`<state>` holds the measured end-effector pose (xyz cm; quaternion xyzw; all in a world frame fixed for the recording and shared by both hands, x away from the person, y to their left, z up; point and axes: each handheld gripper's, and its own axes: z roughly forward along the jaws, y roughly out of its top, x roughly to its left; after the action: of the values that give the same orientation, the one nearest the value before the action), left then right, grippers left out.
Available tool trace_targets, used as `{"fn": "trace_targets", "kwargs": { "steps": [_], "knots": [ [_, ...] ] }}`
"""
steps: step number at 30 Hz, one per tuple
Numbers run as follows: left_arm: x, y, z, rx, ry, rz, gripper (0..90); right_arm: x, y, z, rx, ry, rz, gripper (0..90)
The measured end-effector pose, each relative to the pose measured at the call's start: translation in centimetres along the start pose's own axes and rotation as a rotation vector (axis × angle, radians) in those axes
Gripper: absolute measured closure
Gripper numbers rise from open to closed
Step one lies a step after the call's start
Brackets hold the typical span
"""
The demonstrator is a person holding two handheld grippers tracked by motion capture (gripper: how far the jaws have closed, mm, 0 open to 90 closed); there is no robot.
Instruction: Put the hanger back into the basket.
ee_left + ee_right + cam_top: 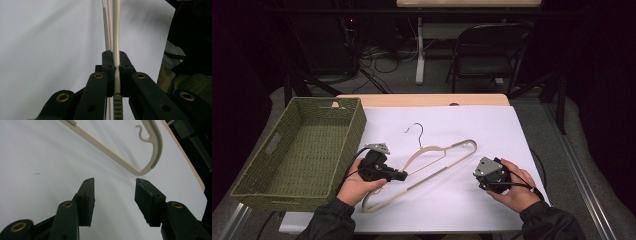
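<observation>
A cream clothes hanger (447,147) with a dark wire hook lies on the white sheet (492,125) in the middle of the table. My left gripper (404,175) is at the hanger's lower bar, left of centre. In the left gripper view the jaws (115,63) are shut on the thin cream bar (116,30), which runs straight ahead between the pads. My right gripper (481,170) sits just below the hanger's right end. Its jaws (114,185) stand open with nothing between them, and the hanger's curved corner (112,152) lies a little beyond the tips.
A green woven basket (354,130) stands at the table's left side, close to my left hand. A folding chair (489,50) and cables are on the floor behind the table. The table's right edge is near my right hand.
</observation>
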<state>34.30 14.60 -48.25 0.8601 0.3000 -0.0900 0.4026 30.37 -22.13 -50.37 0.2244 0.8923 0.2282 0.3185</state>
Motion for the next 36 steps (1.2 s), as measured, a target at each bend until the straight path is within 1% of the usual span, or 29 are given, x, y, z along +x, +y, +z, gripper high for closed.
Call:
{"fn": "trace_targets", "kwargs": {
  "steps": [2, 3, 5, 6, 7, 8, 10, 12, 13, 15, 16, 18, 19, 20, 21, 23, 24, 26, 27, 32, 33, 34, 35, 36],
  "knots": [
    [-0.3, 0.1, -0.3, -0.002, 0.011, -0.002, 87.2, 0.0, -0.2, 0.1, -0.021, 0.002, 0.009, 50.4],
    [-0.5, 0.3, -0.5, -0.003, 0.015, -0.006, 87.1, 0.0, -0.3, 0.0, -0.001, -0.003, 0.011, 50.4],
    [-0.7, 0.4, -0.9, -0.011, 0.016, -0.018, 87.2, 0.0, -0.5, -0.1, -0.002, -0.003, 0.013, 50.3],
    [-0.9, 0.5, -1.3, -0.020, 0.009, -0.029, 87.2, 0.0, -0.6, -0.1, -0.012, -0.005, 0.026, 50.3],
    [-1.1, 0.5, -1.6, -0.028, 0.005, -0.036, 87.2, 0.0, -0.6, -0.2, -0.004, -0.008, 0.023, 50.4],
    [-1.3, 0.5, -2.0, -0.036, 0.008, -0.040, 87.2, 0.0, -0.7, -0.2, -0.013, -0.015, 0.026, 50.4],
    [-1.8, 0.6, -2.9, -0.046, 0.012, -0.039, 87.1, 0.1, -0.9, -0.4, -0.019, -0.007, 0.032, 50.3],
    [-2.5, 0.7, -4.1, -0.055, 0.026, -0.040, 87.2, 0.1, -0.9, -0.5, -0.010, -0.005, 0.029, 50.1],
    [-2.8, 0.7, -4.8, -0.057, 0.035, -0.036, 87.2, 0.2, -1.0, -0.5, -0.019, -0.010, 0.034, 50.1],
    [-3.5, 0.6, -6.3, -0.055, 0.068, -0.032, 87.2, 0.2, -1.1, -0.7, -0.019, -0.017, 0.031, 50.0],
    [-3.7, 0.6, -6.8, -0.056, 0.075, -0.032, 87.2, 0.2, -1.1, -0.8, -0.025, -0.017, 0.037, 50.0],
    [-4.2, 0.4, -8.4, -0.060, 0.092, -0.031, 87.2, 0.2, -1.1, -1.1, -0.008, -0.020, 0.040, 49.9],
    [-4.3, 0.3, -9.0, -0.065, 0.093, -0.030, 87.2, 0.2, -1.2, -1.1, -0.016, -0.017, 0.038, 49.8],
    [-4.3, 0.1, -9.7, -0.069, 0.097, -0.025, 87.2, 0.3, -1.2, -0.9, -0.044, -0.023, 0.044, 49.5],
    [-4.4, -0.1, -10.6, -0.081, 0.105, -0.033, 87.1, 0.3, -1.2, -1.0, -0.043, -0.023, 0.045, 49.4],
    [-4.3, -0.5, -11.8, -0.089, 0.116, -0.031, 87.1, 0.3, -1.2, -1.0, -0.035, -0.020, 0.043, 48.9],
    [-4.2, -0.6, -12.5, -0.094, 0.131, -0.032, 87.1, 0.3, -1.2, -1.0, -0.041, -0.021, 0.048, 48.7],
    [-3.8, -1.1, -13.7, -0.108, 0.143, -0.048, 87.1, 0.2, -1.2, -1.0, -0.027, -0.014, 0.059, 46.8],
    [-3.6, -1.3, -14.3, -0.112, 0.155, -0.047, 87.1, 0.2, -1.2, -1.0, -0.022, -0.007, 0.064, 46.6],
    [-2.2, -2.1, -16.6, -0.134, 0.192, -0.090, 87.2, 0.2, -1.3, -0.6, -0.010, 0.008, 0.071, 45.5],
    [-2.0, -2.2, -17.0, -0.139, 0.201, -0.096, 87.2, 0.2, -1.3, -0.8, 0.025, 0.014, 0.069, 45.3],
    [-1.7, -2.4, -17.5, -0.149, 0.208, -0.105, 87.2, 0.3, -1.4, -0.6, 0.004, 0.014, 0.072, 45.3],
    [-1.5, -2.6, -17.8, -0.155, 0.212, -0.111, 87.2, 0.2, -1.4, -0.5, 0.008, 0.012, 0.070, 45.3],
    [-1.2, -2.8, -18.2, -0.162, 0.216, -0.115, 87.2, 0.3, -1.5, -0.4, -0.002, 0.013, 0.078, 45.3]
  ]
}}
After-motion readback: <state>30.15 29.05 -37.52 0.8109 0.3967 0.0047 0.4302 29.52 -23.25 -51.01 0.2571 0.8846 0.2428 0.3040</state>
